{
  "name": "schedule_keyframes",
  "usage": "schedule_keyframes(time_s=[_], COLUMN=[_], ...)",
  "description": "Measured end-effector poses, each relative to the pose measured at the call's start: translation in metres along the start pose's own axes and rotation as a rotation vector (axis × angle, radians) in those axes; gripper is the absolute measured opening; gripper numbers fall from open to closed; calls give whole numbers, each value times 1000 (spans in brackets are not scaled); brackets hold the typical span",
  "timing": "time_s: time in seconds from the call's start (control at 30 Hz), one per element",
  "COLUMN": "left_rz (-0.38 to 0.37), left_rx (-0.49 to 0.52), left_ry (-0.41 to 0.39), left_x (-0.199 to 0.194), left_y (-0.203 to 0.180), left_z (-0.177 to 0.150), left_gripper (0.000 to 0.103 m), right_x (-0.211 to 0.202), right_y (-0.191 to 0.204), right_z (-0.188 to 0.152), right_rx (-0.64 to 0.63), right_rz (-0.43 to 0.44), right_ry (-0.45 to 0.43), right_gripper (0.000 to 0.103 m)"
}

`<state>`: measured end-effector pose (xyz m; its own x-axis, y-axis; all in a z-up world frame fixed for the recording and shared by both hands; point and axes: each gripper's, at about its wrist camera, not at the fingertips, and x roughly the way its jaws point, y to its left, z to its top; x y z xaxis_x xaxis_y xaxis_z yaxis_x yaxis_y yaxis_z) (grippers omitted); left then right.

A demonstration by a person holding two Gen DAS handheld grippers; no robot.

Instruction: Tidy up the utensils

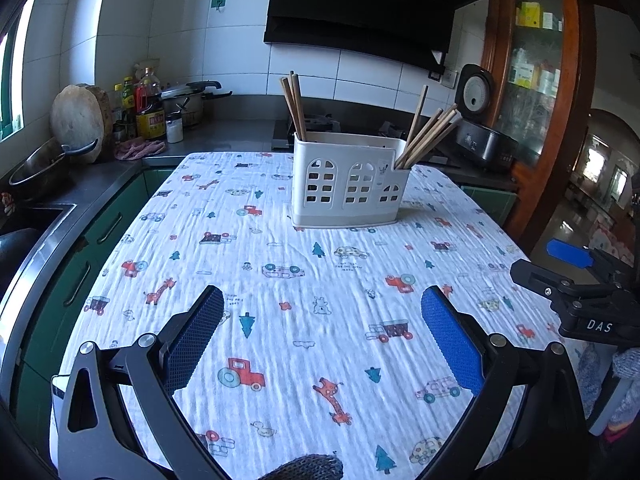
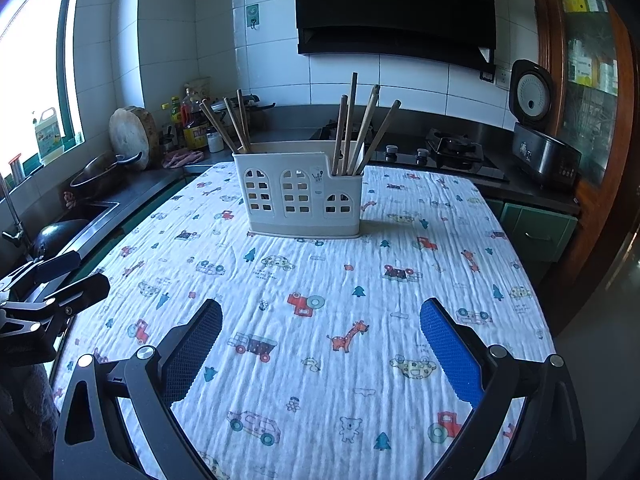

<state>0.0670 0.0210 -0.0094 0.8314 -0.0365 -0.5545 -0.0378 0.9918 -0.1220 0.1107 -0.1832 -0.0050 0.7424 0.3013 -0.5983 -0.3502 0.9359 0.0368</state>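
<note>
Only the right wrist view showed the black gas hob (image 2: 444,156) behind the table. There the white plastic utensil caddy with arched window cut-outs (image 2: 302,196) stood upright at the far middle of the vehicle-print cloth (image 2: 320,360), its long axis running left to right. Brown wooden chopsticks (image 2: 362,132) leaned outward from both end compartments. The left gripper (image 1: 322,336) and right gripper (image 2: 320,348) hovered near, fingers spread, empty.

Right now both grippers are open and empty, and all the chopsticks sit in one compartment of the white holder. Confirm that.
Not quite. The chopsticks stand in two separate compartments of the white holder, some left, some right, as the right wrist view shows. Left gripper and right gripper are open and empty.
</note>
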Motion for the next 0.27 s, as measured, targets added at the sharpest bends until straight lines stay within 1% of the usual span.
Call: schedule_keyframes(time_s=[0.27], left_rz=[-3], left_rx=[-1], left_ry=[18], left_x=[5], left_y=[0], left_z=[-1], left_gripper=[98], right_x=[0], right_y=[-2], right_z=[-1], right_rx=[3], right_rz=[0], right_ry=[3], right_gripper=[96])
